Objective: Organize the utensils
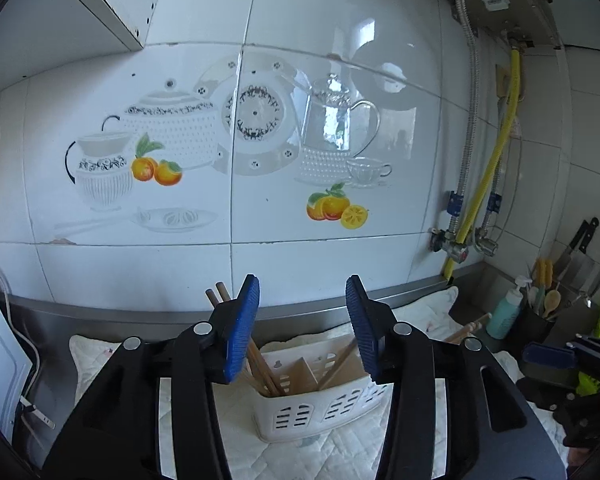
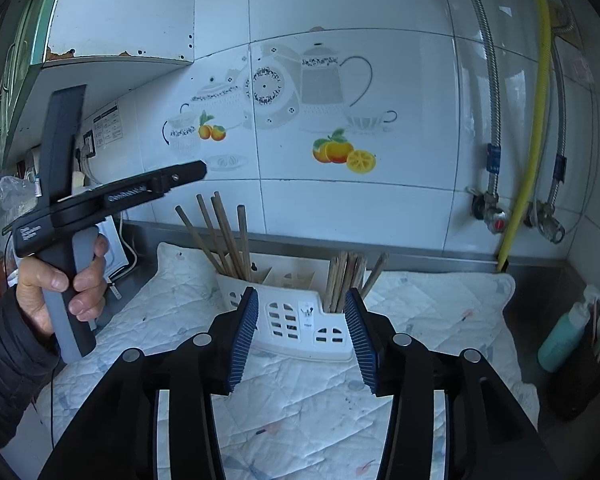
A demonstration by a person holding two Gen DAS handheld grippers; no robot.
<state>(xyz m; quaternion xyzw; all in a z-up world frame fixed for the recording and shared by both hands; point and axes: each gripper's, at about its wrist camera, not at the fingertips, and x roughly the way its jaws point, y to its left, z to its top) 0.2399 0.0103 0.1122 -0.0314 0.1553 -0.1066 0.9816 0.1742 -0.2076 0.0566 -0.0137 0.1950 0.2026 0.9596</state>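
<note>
The white slotted utensil holder (image 2: 296,320) stood on a quilted mat (image 2: 428,312) on the counter, close to the tiled wall; it had 3 compartments, with 1 bundle of wooden chopsticks (image 2: 224,232) leaning out of the left one, a second bundle (image 2: 346,276) upright in the right one, and the middle one apparently empty. The left gripper (image 1: 303,330) hovered above the holder with its blue pads parted and nothing between them; the right gripper (image 2: 302,334) hung in front of the holder, its pads likewise apart and empty. From here the main hazard looked to be the light plastic holder tipping or sliding on the soft mat if either gripper nudged its rim; the left bundle leaned far over, so a brush from a finger could have levered sticks out or toppled the holder. In the left wrist view 1 pad (image 1: 242,332) overlapped the leaning sticks, though whether it touched them could not be told. With both grippers converging on the same small holder, they might also have knocked each other; the person's hand (image 2: 60,284) held the left tool just beside the mat.
</note>
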